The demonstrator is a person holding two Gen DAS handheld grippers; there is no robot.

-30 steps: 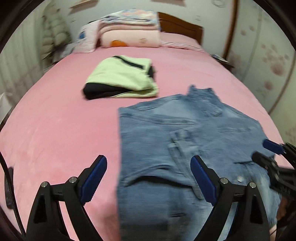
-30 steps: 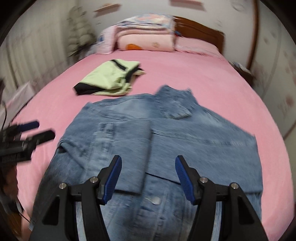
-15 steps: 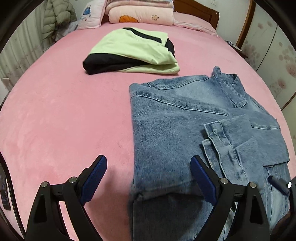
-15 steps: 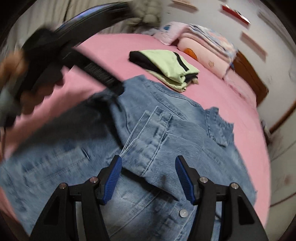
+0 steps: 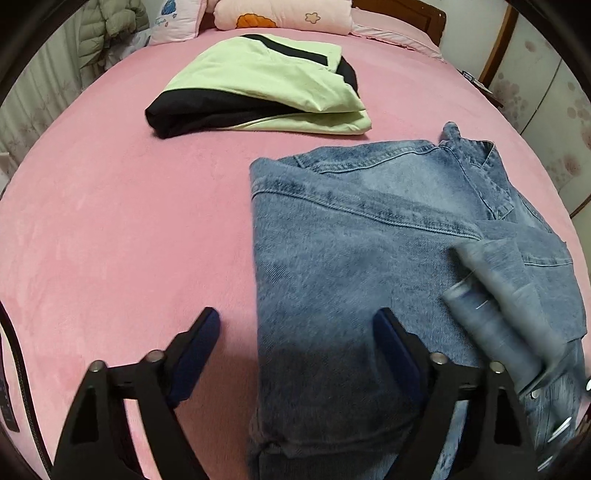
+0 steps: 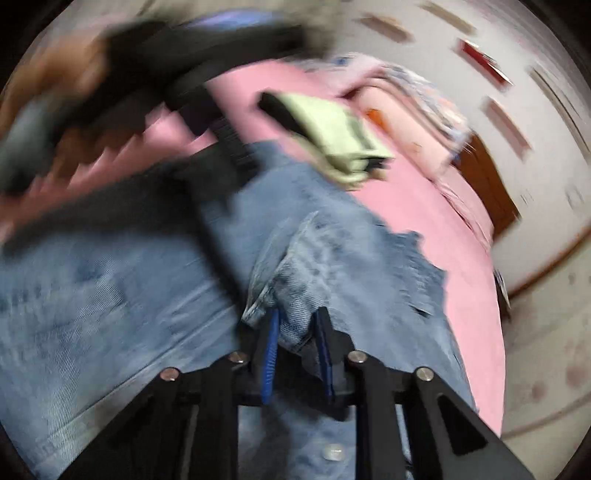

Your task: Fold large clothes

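Observation:
A blue denim jacket point(image 5: 362, 266) lies on the pink bed point(image 5: 122, 229), partly folded, collar at the far right. My left gripper point(image 5: 295, 332) is open and empty, straddling the jacket's left edge. In the blurred right wrist view, my right gripper point(image 6: 297, 332) is shut on a fold of the denim jacket point(image 6: 325, 258), a sleeve cuff rising between its fingers. That lifted sleeve shows blurred in the left wrist view point(image 5: 509, 295). The left gripper and hand point(image 6: 122, 92) appear blurred at the upper left of the right wrist view.
A folded light-green and black garment point(image 5: 266, 81) lies farther up the bed; it also shows in the right wrist view point(image 6: 332, 136). Pillows and folded bedding point(image 5: 280, 16) sit by the wooden headboard. A coat point(image 5: 110, 33) hangs at the far left.
My right gripper has closed on the jacket's sleeve fold and is lifting it, moving fast. My left gripper has moved lower and closer to the jacket's left edge, still open.

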